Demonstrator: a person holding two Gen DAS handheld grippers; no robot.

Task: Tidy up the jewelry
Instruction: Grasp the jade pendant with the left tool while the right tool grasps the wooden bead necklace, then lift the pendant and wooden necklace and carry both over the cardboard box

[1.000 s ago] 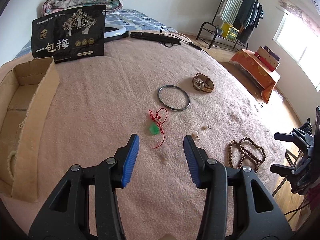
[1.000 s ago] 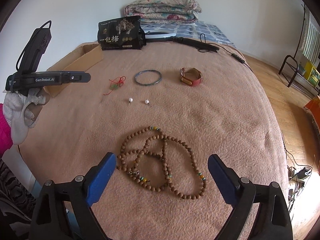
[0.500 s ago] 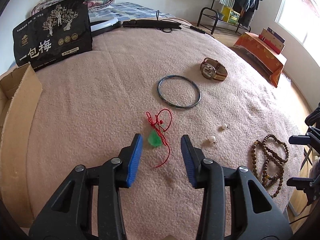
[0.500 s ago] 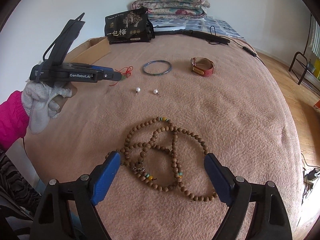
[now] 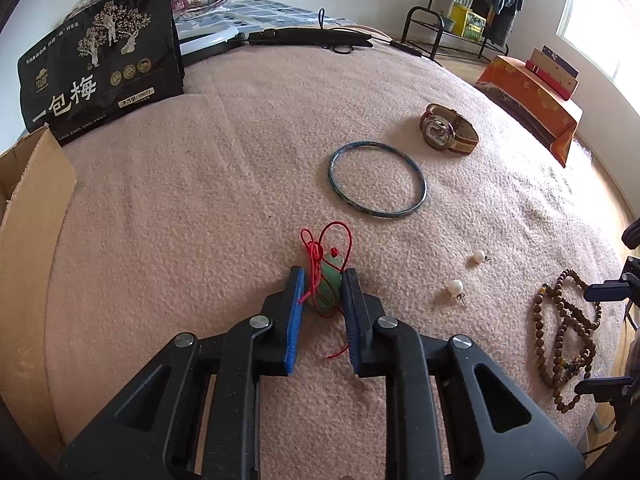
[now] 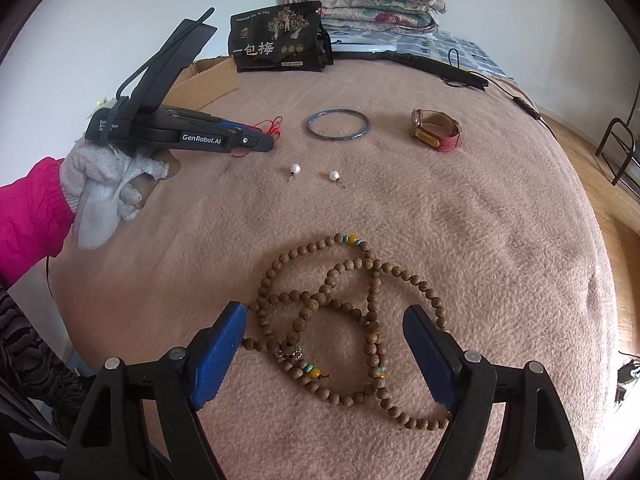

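Home bedroom, blanketed bed (image 5: 240, 160), folded quilts (image 6: 368, 4), clothes rack (image 5: 480, 0)

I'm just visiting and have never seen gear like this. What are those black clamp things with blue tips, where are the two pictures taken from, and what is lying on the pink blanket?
There is no robot here. A person holds a hand-held clamp in each hand, and each clamp carries a wide-angle camera that looks out along its own two fingers.

One picture looks along the left gripper. Its jaws are closing around a green pendant on a red cord. The other looks along the right gripper, open and narrowing over a string of wooden beads, nothing held. There the gloved hand carrying the left clamp shows from the side.

Also on the blanket: a bangle, a watch, two pearl earrings, a black pouch and a cardboard box.
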